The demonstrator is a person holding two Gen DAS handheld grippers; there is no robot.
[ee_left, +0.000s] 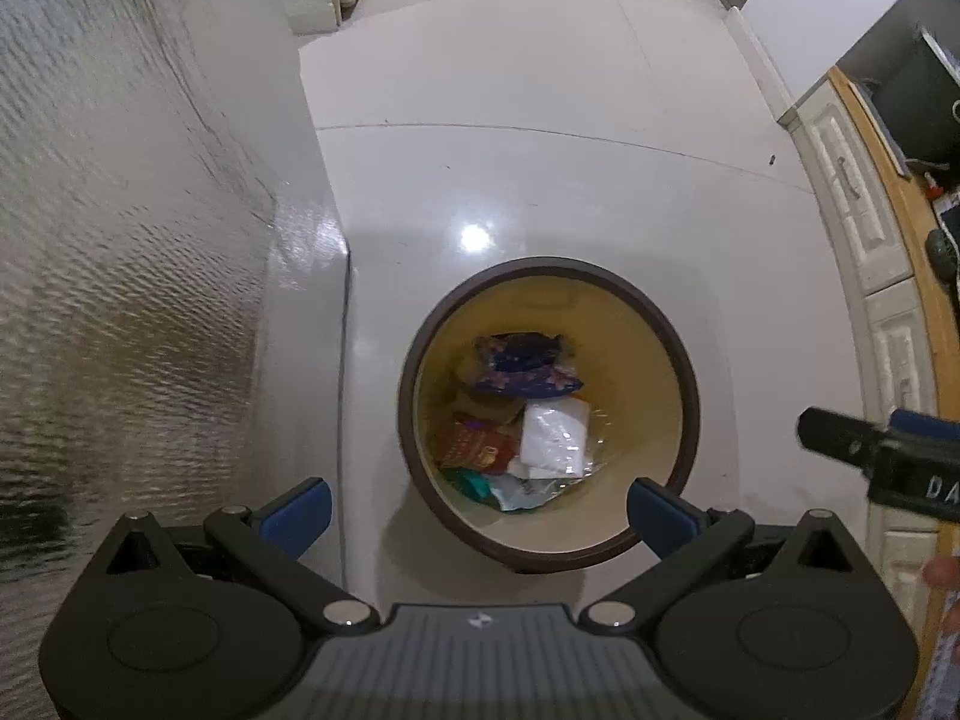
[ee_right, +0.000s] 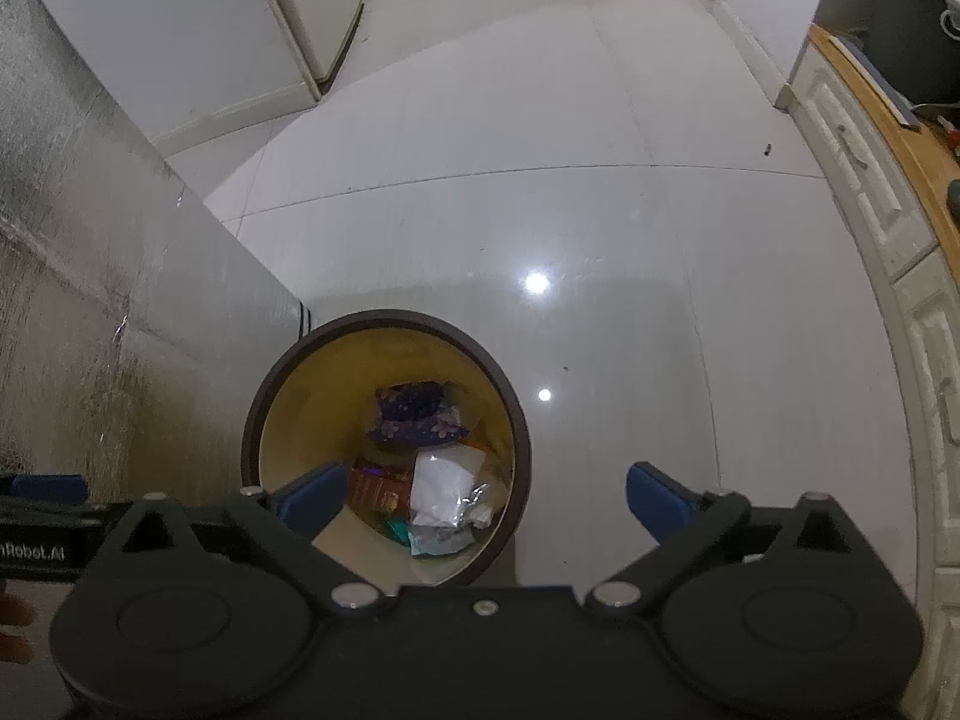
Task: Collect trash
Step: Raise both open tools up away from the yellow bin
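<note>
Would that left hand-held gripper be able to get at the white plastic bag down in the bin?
Probably yes. The left hand-held gripper is open and empty, above the bin, which has no lid. The white plastic bag lies on top of the trash, uncovered.

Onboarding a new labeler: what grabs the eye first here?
The round bin on the glossy floor, brown rim, yellow inside, its bottom covered with wrappers and a white bag. Both grippers, left and right, hang above it, jaws wide and holding nothing.

Home kitchen: tiled floor, panelled cabinets.
</note>
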